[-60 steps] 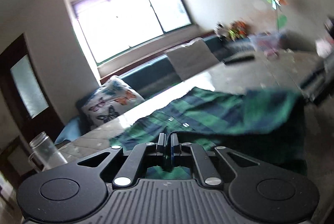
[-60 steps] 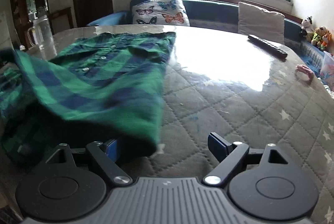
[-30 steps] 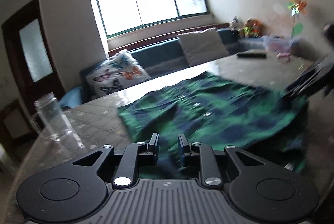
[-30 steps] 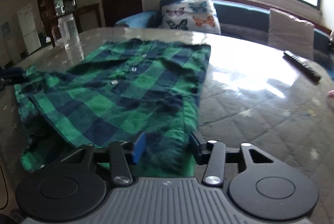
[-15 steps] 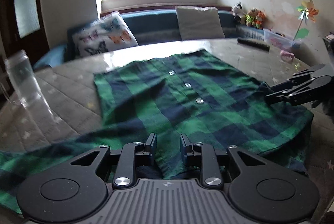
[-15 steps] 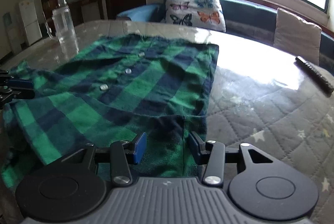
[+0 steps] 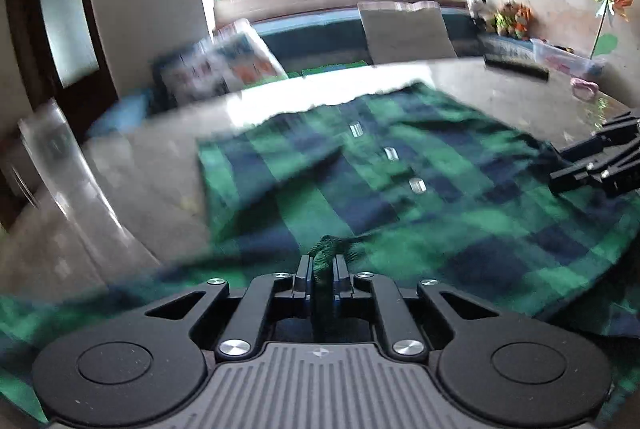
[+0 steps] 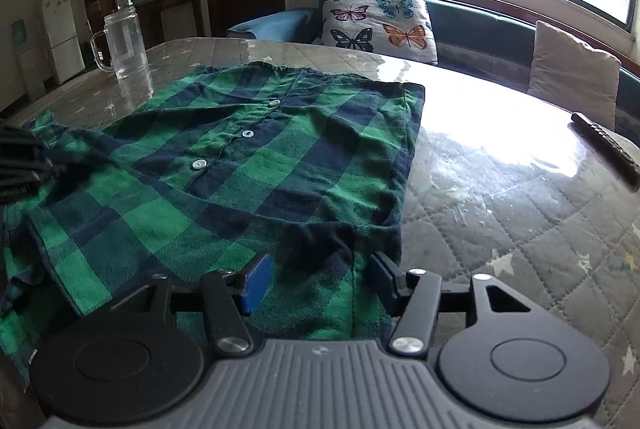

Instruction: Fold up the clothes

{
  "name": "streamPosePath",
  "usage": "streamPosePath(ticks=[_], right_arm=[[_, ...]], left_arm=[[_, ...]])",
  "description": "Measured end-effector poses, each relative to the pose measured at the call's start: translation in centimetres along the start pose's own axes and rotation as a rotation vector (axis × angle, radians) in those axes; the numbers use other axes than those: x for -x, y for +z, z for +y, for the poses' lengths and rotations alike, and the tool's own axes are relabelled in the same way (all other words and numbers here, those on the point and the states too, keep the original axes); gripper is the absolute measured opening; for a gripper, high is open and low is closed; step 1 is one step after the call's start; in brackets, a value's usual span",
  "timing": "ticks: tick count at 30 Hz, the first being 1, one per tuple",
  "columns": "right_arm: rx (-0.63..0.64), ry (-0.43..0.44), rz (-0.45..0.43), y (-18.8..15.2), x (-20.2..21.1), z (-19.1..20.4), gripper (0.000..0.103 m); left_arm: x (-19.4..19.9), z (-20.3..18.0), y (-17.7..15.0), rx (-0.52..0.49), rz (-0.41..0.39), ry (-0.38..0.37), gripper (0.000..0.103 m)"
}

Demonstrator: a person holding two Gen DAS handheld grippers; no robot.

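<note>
A green and navy plaid shirt (image 8: 256, 165) lies button-side up on the quilted table (image 8: 520, 213), partly folded. It also shows in the left wrist view (image 7: 400, 189). My left gripper (image 7: 323, 271) is shut on a bunched fold of the shirt at its near left edge. My right gripper (image 8: 318, 279) is open, its blue-padded fingers (image 8: 254, 283) straddling the shirt's near edge. The right gripper shows at the right edge of the left wrist view (image 7: 596, 165); the left gripper shows at the left edge of the right wrist view (image 8: 20, 165).
A clear glass mug (image 8: 124, 45) stands on the table left of the shirt, blurred in the left view (image 7: 60, 165). A black remote (image 8: 604, 149) lies at the right. Butterfly cushion (image 8: 380, 21) and grey cushion (image 8: 572, 81) sit on the bench behind.
My left gripper was slightly open over the shirt edge; it has shut on a fold of fabric and is moving, blurring its view. My right gripper stays open over the same edge.
</note>
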State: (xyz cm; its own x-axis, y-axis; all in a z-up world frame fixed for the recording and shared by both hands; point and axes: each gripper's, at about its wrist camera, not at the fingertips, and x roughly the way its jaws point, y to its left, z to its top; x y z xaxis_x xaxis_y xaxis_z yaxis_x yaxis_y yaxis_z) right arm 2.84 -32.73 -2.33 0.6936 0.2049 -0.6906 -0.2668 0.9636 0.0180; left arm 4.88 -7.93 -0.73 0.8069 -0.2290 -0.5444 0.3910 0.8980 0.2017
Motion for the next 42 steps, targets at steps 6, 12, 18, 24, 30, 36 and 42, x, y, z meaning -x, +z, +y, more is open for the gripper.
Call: streamPosePath(ticks=[6, 12, 18, 24, 30, 36, 42], right_arm=[[0.023, -0.019, -0.007, 0.0, 0.2, 0.6, 0.063], [0.062, 0.036, -0.034, 1.0, 1.7, 2.7, 0.063], [0.141, 0.148, -0.073, 2.7, 1.5, 7.4, 0.062], [0.225, 0.206, -0.009, 1.7, -0.8, 11.5, 0.053], [0.249, 0.208, -0.010, 2.2, -0.6, 12.6, 0.053], [0.282, 0.238, 0.012, 2.4, -2.1, 14.4, 0.054], [0.288, 0.243, 0.025, 2.4, -2.4, 15.0, 0.056]], left_arm=[[-1.2, -0.4, -0.8, -0.045, 0.051, 0.021, 0.015], [0.6, 0.1, -1.0, -0.006, 0.017, 0.052, 0.044], [1.4, -0.6, -2.1, -0.017, 0.017, 0.009, 0.043], [2.1, 0.4, -3.9, 0.025, 0.042, 0.021, 0.037], [4.9, 5.8, -4.5, 0.176, -0.004, 0.162, 0.039], [5.5, 13.5, -6.3, 0.367, 0.028, 0.400, 0.042], [4.9, 20.8, -7.9, 0.507, 0.061, 0.624, 0.043]])
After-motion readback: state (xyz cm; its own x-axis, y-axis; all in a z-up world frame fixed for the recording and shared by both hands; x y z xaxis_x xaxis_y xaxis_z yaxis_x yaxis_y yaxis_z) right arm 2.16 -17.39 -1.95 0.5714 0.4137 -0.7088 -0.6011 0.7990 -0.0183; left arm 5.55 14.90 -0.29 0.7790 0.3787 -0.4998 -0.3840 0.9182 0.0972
